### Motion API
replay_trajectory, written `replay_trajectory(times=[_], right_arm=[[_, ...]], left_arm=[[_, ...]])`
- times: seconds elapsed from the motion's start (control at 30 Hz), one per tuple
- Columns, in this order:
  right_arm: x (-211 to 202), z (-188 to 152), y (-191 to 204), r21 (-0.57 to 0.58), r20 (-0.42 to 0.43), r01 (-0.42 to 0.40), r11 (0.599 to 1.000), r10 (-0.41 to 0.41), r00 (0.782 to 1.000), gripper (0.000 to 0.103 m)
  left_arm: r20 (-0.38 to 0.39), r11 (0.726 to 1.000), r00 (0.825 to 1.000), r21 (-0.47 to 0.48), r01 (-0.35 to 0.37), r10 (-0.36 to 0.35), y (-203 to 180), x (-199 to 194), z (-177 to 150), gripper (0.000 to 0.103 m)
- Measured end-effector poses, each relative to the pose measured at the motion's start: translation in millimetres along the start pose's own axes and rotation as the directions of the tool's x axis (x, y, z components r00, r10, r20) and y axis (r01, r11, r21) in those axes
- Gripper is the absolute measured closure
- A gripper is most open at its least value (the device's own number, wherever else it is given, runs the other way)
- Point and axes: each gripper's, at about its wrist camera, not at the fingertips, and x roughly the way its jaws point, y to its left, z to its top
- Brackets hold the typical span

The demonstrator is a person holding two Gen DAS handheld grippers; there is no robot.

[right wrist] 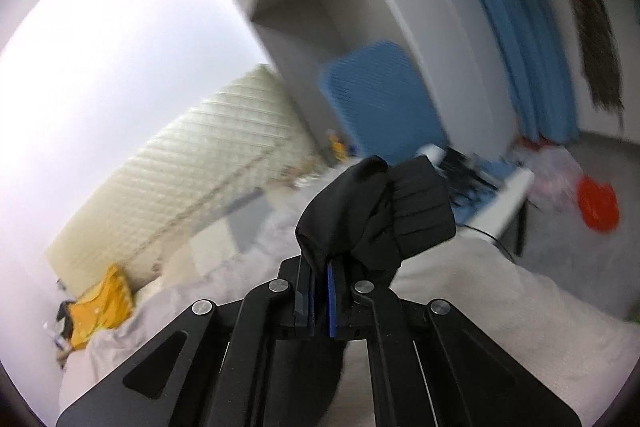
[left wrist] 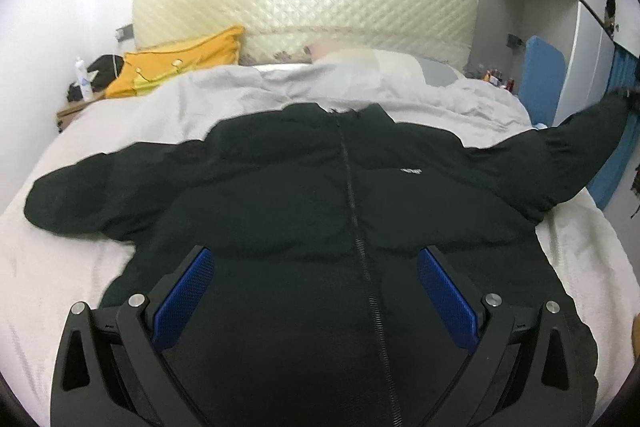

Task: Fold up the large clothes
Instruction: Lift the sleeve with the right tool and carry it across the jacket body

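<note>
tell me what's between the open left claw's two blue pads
In the left wrist view, the black jacket on the bed fills the gap between the left claw's pads, its zipper running through it.

Matt black puffy cloth jacket [left wrist: 304,187], glossy quilted cream headboard [left wrist: 304,7], soft pale cloth bedsheet [left wrist: 132,115]

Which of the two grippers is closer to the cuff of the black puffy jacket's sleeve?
Right. The right gripper has its jaws shut on the sleeve cuff; the left gripper hovers open over the jacket's lower front.
</note>
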Motion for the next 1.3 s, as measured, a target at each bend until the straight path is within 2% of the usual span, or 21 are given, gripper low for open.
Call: replay_trajectory(times=[0.17, 0.37, 0.53, 0.7, 0.87, 0.93, 1.0, 1.13, 1.3], right_arm=[[-26, 9, 110, -0.121, 0.008, -0.112, 0.986, 0.114, 0.994, 0.101], [-43, -15, 242, -0.240, -0.047, -0.260, 0.935, 0.257, 0.965, 0.101], [-41, -78, 349, -0.325, -0.151, -0.380, 0.866, 0.349, 0.925, 0.100], [-25, -175, 430, -0.351, -0.294, -0.477, 0.806, 0.389, 0.873, 0.099], [-7, -272, 478, -0.379, -0.427, -0.533, 0.756, 0.368, 0.826, 0.098], [3, -311, 487, -0.383, -0.475, -0.548, 0.744, 0.350, 0.807, 0.098], [12, -343, 490, -0.369, -0.515, -0.562, 0.740, 0.341, 0.787, 0.097], [22, -401, 487, -0.373, -0.581, -0.570, 0.732, 0.295, 0.759, 0.096], [37, -465, 471, -0.372, -0.661, -0.573, 0.731, 0.225, 0.716, 0.096]], left_arm=[[0.011, 0.999, 0.999, 0.007, -0.054, 0.054, 22, -17, 2, 0.001], [0.021, 0.995, 0.995, -0.018, -0.102, 0.102, 60, -31, 6, 0.001], [0.028, 0.986, 0.987, -0.055, -0.154, 0.156, 95, -39, 4, 0.001], [0.020, 0.981, 0.984, -0.079, -0.178, 0.180, 123, -37, -3, 0.001], [0.013, 0.979, 0.990, -0.151, -0.138, 0.141, 148, -35, -10, 0.001], [0.015, 0.980, 0.991, -0.148, -0.133, 0.136, 151, -32, -11, 0.001], [0.010, 0.980, 0.990, -0.147, -0.137, 0.140, 152, -27, -12, 0.001], [-0.011, 0.981, 0.994, -0.159, -0.113, 0.112, 155, -18, -15, 0.001], [-0.027, 0.984, 0.995, -0.148, -0.102, 0.099, 155, -10, -18, 0.001]])
